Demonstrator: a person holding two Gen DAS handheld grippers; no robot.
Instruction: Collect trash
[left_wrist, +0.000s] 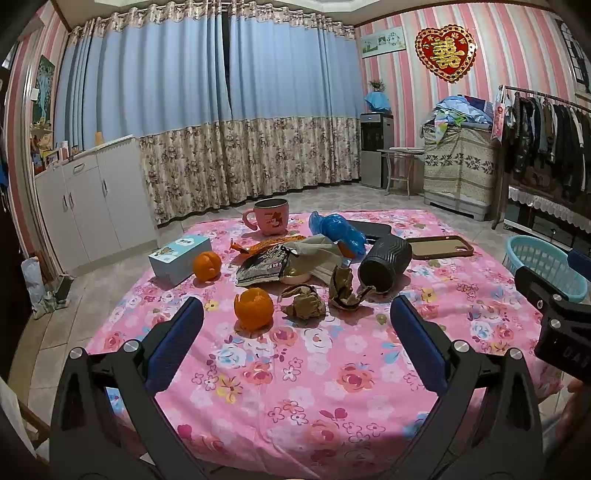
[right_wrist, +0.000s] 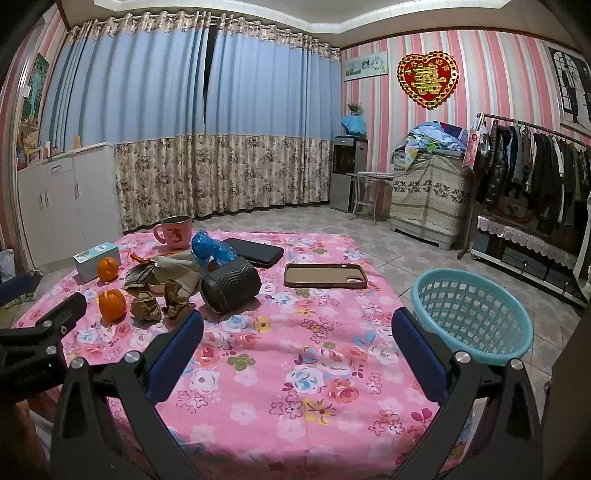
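A floral-clothed worktop (left_wrist: 314, 369) carries crumpled brown paper (left_wrist: 304, 302), light and soft; pinch its bulk. Both the left tongs (left_wrist: 295, 321) and right tongs (right_wrist: 297, 332) gape wide, empty.

Pink-striped walls (right_wrist: 491, 74), blue curtains (right_wrist: 147, 85), tiled floor (right_wrist: 332, 221), white cabinets (right_wrist: 66, 199).

A pink floral cloth (left_wrist: 295, 369) covers the counter. Two orange peels (left_wrist: 254, 308) (both bright), a pink mug (left_wrist: 271, 218), crumpled brown paper (left_wrist: 304, 302), a blue bag (left_wrist: 336, 229), and a turquoise lattice basket (right_wrist: 472, 314).
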